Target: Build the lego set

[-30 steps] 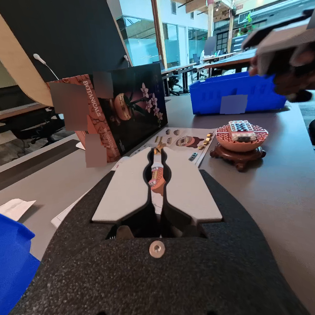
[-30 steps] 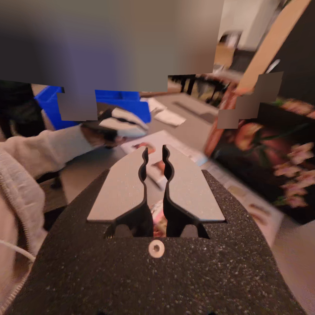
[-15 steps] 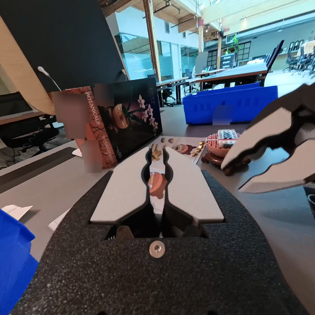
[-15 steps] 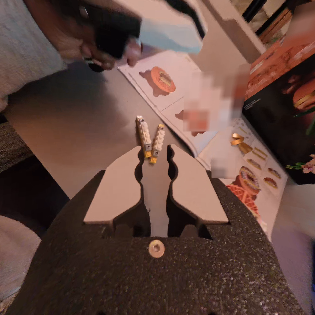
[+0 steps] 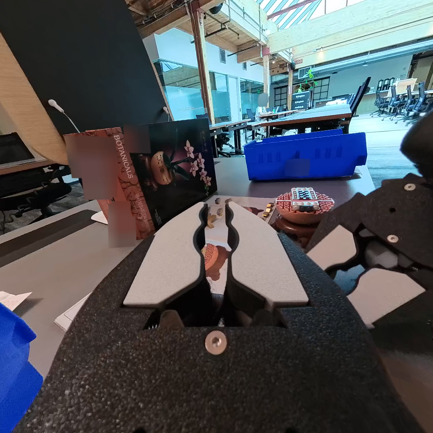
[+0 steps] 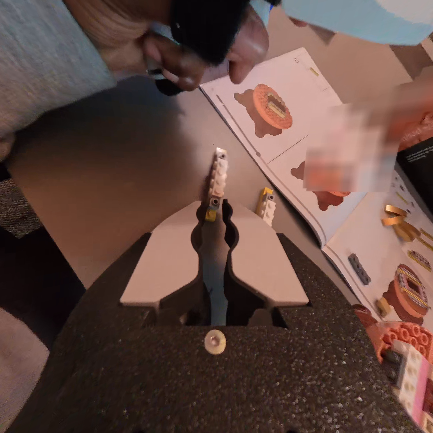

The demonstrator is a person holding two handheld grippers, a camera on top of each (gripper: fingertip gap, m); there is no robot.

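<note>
Our right gripper [image 6: 215,210] hangs over bare counter [image 6: 112,168], jaws a narrow gap apart, holding nothing; counter edge at left. White brick strip [image 6: 219,174] lies flat, long axis pointing away, yellow end between our fingertips [image 6: 187,215]. Second strip [image 6: 266,206] just right, apart. Open booklet [image 6: 276,77] bounds the right. Left gripper [image 5: 215,210] slightly open, empty, above the booklet; round pot build [image 5: 304,207] ahead-right.

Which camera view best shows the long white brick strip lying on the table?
The right wrist view: the long white brick strip lies on the grey table just ahead of the open right gripper, yellow end between the fingertips. The left wrist view does not show it; only the pot model appears there.
</note>
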